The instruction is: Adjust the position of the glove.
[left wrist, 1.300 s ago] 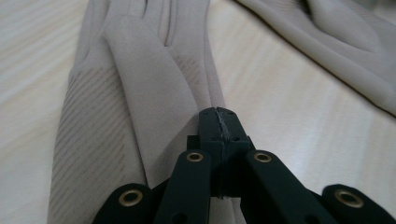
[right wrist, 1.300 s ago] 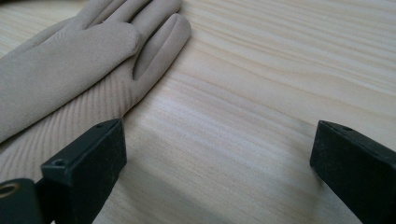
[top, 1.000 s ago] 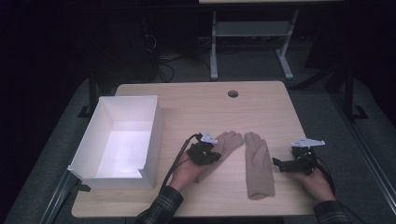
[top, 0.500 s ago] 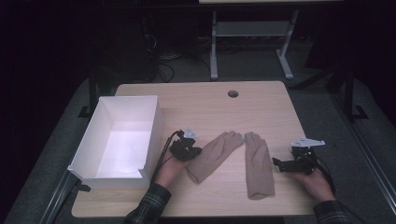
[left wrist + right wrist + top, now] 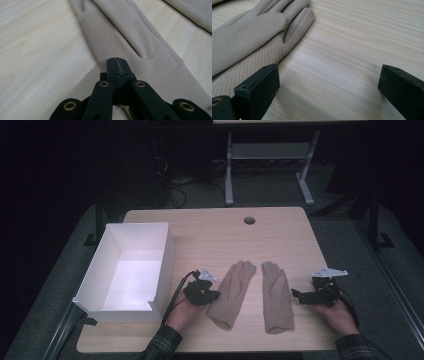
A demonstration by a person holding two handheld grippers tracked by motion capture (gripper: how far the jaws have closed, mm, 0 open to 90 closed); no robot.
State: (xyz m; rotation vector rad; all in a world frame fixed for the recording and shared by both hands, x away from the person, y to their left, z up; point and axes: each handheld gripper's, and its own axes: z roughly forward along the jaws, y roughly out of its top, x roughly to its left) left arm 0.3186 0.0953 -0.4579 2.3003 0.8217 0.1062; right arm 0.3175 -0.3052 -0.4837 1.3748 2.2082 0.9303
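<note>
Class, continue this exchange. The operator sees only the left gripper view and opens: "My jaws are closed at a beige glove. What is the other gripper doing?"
Observer: The right gripper is open, its jaws over bare table beside the right glove.
Operator: Is there a container nearby?
Observer: A white box stands on the table, left of your left gripper.
Operator: How does my glove lie overall?
Observer: The left glove lies flat and tilted, its fingers leaning toward the right glove.

Dim lab, lone wooden table [image 5: 280, 227], floor cables [image 5: 172, 182], metal stand [image 5: 270, 155]
</note>
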